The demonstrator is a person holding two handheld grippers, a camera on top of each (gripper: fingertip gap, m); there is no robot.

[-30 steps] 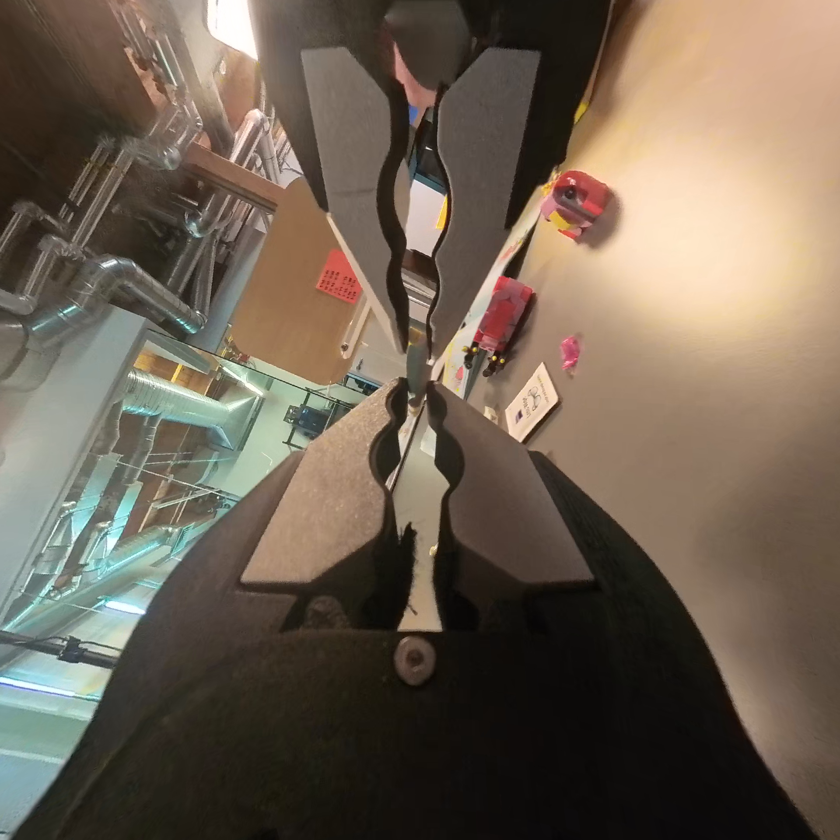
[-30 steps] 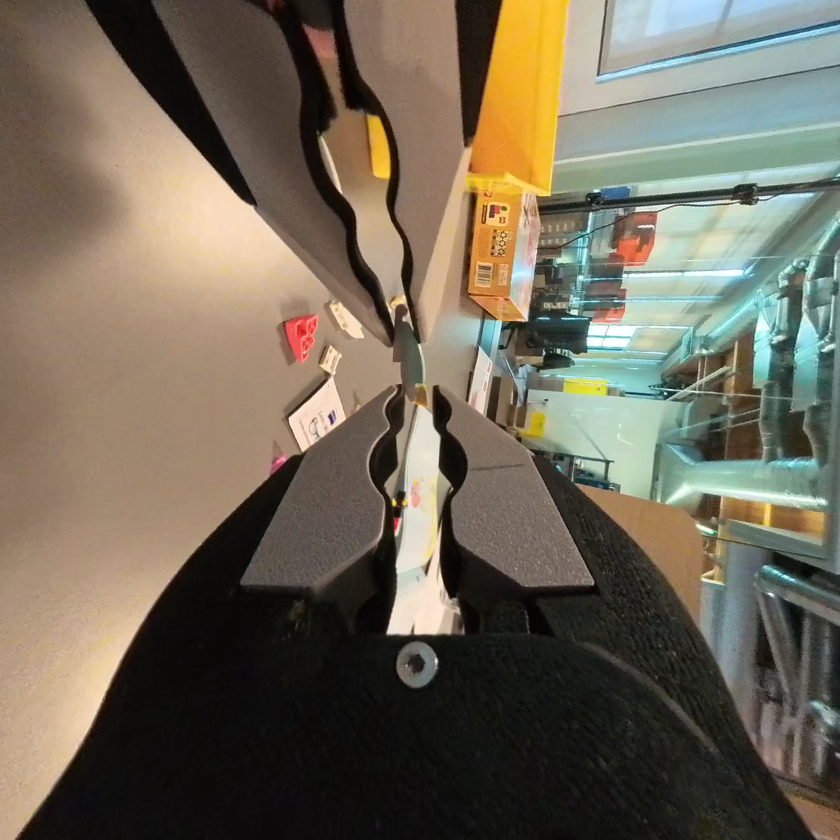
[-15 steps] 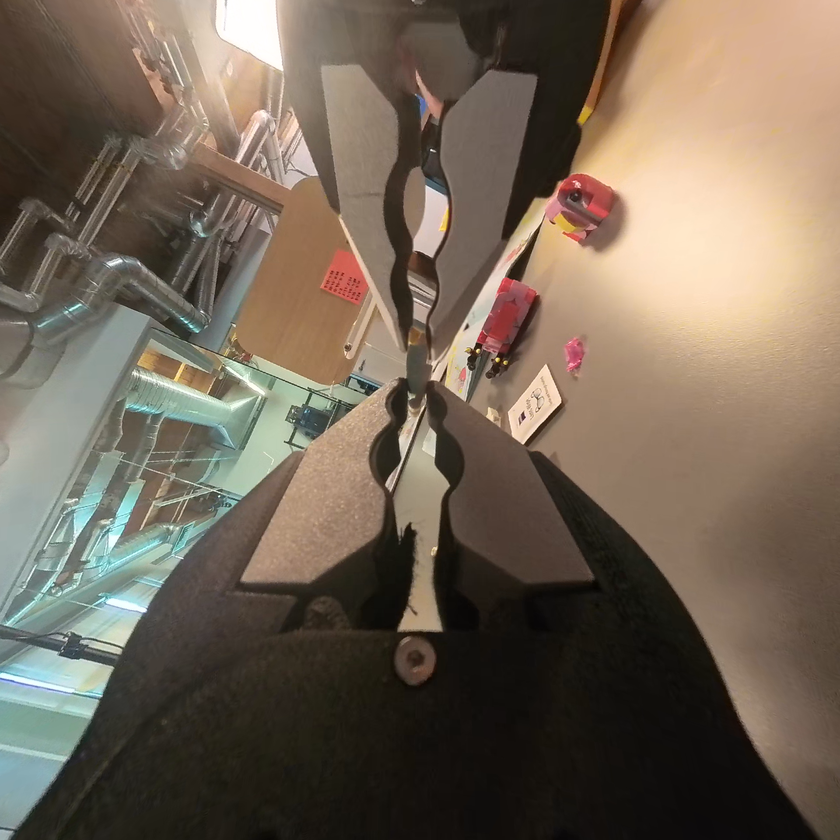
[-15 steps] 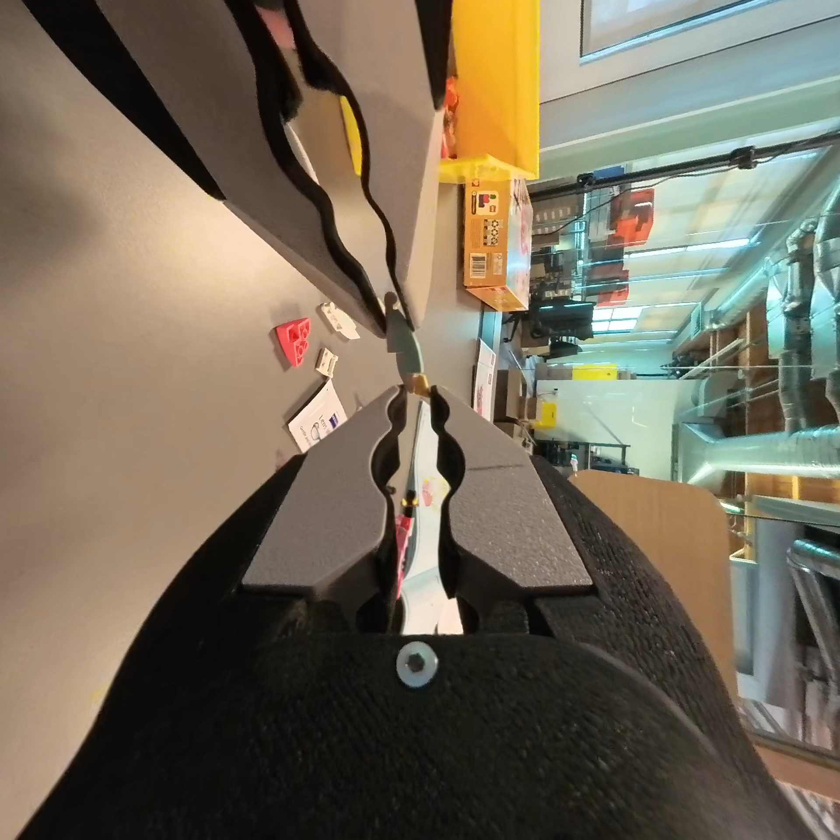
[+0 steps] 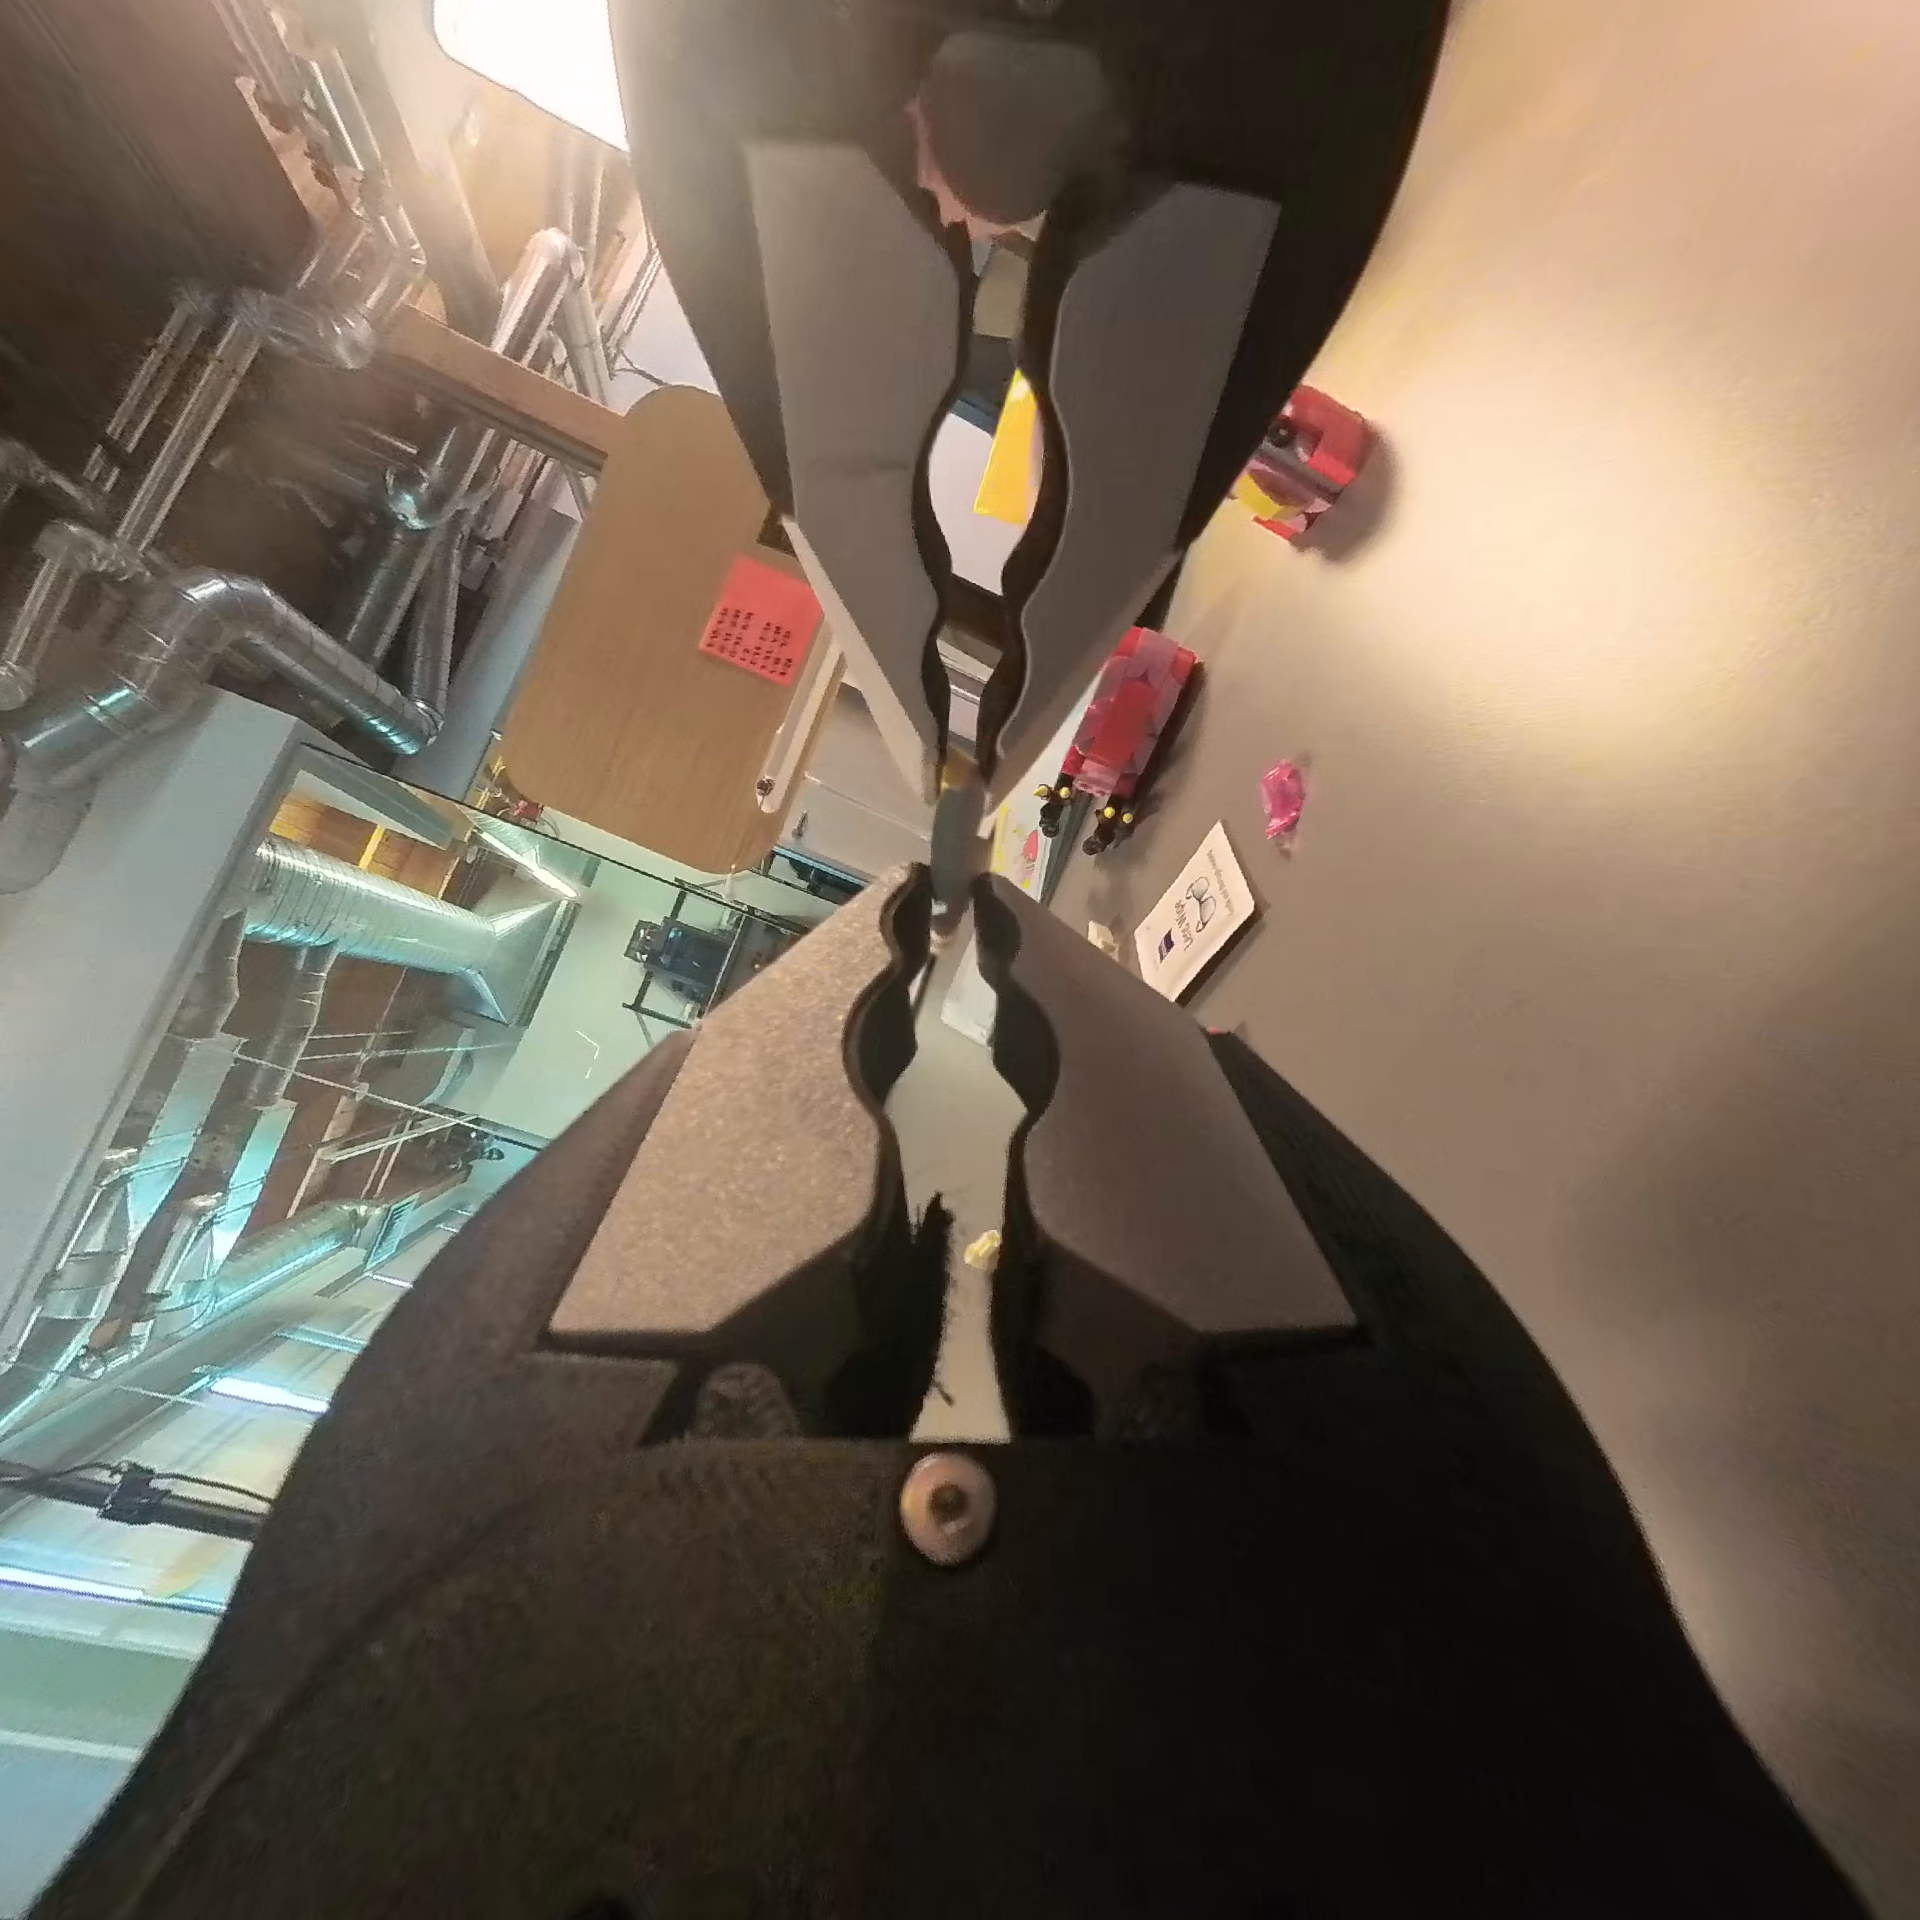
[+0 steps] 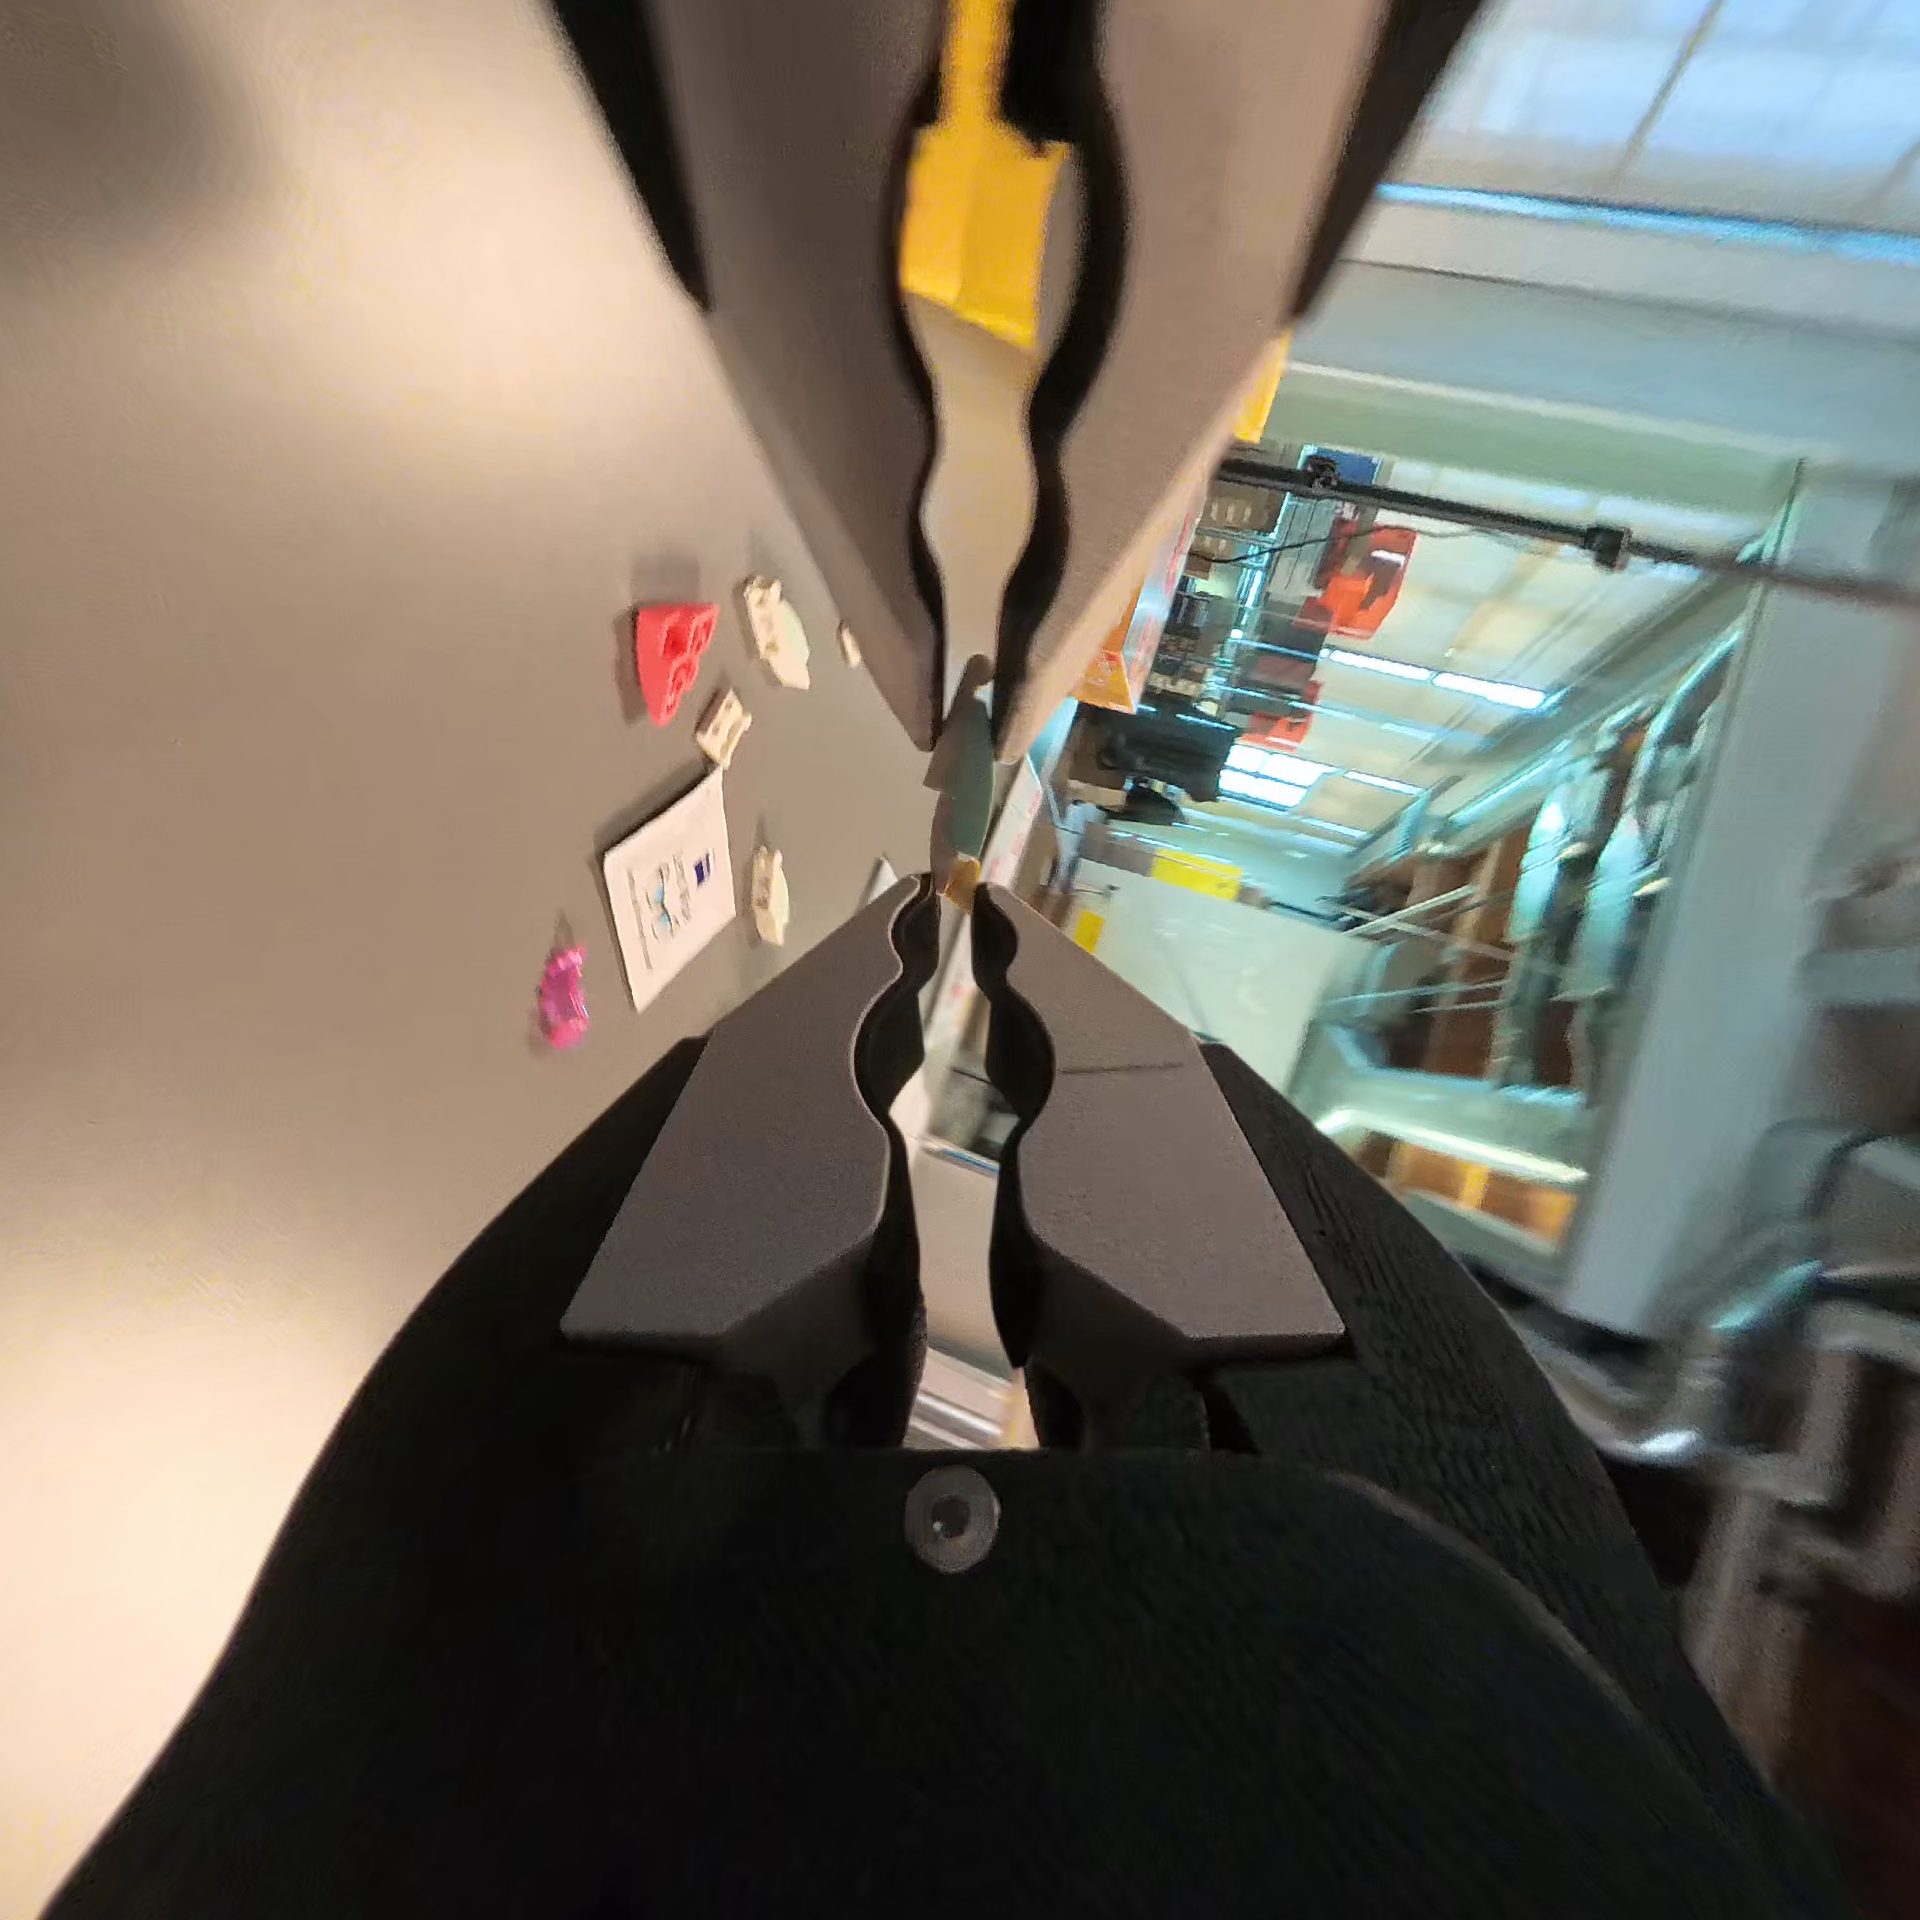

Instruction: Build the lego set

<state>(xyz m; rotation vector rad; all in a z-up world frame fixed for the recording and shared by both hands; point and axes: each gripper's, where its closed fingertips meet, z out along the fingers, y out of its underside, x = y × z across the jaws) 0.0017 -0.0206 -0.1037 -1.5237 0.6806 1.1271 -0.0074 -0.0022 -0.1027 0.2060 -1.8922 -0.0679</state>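
2 wrist cams rolled sideways, facing each other, sharing grey table [image 5: 1610, 935]

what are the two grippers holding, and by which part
A small grey-green slender piece: the left gripper pinches one end, the right gripper nips its small tan tip at the other.

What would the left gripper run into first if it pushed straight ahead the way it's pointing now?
The left gripper already pinches one end of a small grey-green piece. Straight ahead, at the piece's far end, are the right gripper's fingertips, so it would likely meet those first.
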